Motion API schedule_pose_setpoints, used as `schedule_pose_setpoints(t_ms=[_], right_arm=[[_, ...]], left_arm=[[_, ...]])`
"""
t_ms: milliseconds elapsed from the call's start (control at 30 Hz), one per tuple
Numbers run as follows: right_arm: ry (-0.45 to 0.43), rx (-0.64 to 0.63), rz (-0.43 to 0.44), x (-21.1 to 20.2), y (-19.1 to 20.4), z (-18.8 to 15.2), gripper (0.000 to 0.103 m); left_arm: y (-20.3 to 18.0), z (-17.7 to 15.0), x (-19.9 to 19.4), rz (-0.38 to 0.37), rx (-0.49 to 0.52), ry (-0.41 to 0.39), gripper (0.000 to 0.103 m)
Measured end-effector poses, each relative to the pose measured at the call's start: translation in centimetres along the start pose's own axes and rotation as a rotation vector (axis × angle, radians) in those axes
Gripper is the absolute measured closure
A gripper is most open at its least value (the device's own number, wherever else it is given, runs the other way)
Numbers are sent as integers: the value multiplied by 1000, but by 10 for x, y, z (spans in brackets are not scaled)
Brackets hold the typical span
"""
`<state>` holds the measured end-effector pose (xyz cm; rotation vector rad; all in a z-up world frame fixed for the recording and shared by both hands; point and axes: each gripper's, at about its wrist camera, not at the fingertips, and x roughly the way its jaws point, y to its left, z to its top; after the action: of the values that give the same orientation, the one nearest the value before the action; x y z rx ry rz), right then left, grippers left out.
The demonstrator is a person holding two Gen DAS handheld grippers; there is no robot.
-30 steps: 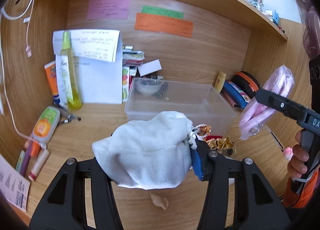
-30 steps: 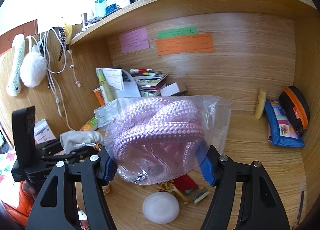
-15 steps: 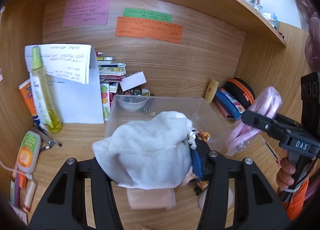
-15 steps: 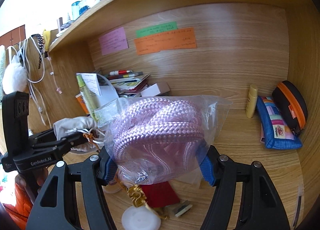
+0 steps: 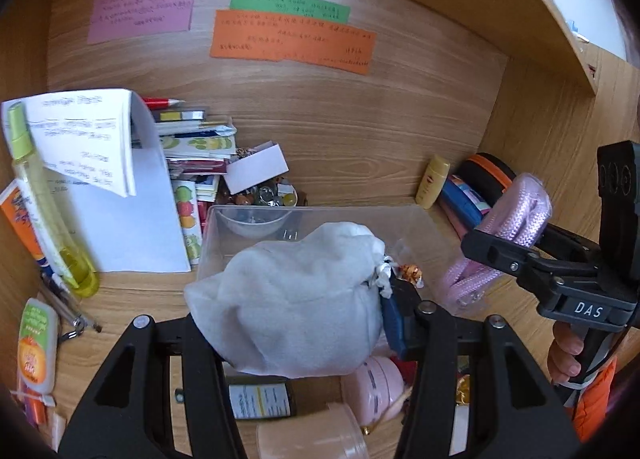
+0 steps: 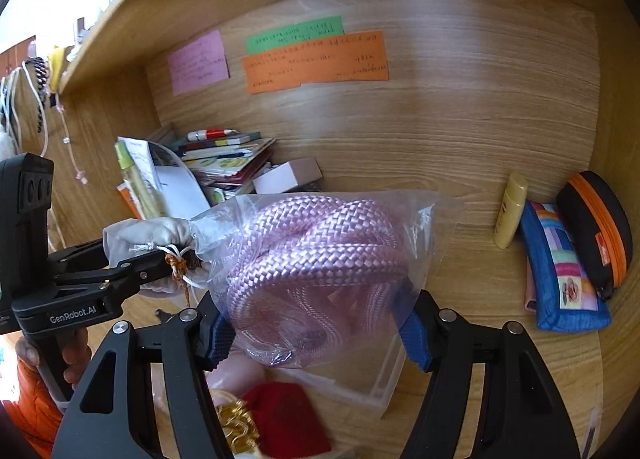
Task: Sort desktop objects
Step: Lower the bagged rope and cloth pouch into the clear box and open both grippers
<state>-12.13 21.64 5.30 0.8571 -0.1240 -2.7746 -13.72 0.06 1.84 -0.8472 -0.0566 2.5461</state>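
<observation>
Both grippers have advanced over the clear bin [image 5: 320, 219]: left gripper [image 5: 280, 319] jaws pinching the white pouch [image 5: 296, 299], right gripper [image 6: 316, 323] jaws pinching the bagged pink rope [image 6: 316, 255], ready for release.

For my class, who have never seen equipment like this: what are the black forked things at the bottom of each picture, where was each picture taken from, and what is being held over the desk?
There is no robot here. A person holds a hand tool with two jaws in each hand, and a wide-angle camera on each tool looks forward along them. That is why each picture shows its own black fork at the bottom and the other tool at the side.

The left gripper is shut on a white drawstring pouch. The right gripper is shut on a clear bag of pink rope.

Both hang near a clear plastic bin on the wooden desk. At the back stand a stack of books, a yellow spray bottle and a blue pencil case.
</observation>
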Motion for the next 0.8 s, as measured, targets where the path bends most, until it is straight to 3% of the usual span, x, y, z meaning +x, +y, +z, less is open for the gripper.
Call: schedule_pose_setpoints(t_ms=[467,800], right_arm=[[85,-2,-44,45,-8,7,39],[174,-47,-48,79,4,-7,39]], left_arm=[[16,14,45,-1,-3,55,51],[24,5,72,-19,-13,120,51]])
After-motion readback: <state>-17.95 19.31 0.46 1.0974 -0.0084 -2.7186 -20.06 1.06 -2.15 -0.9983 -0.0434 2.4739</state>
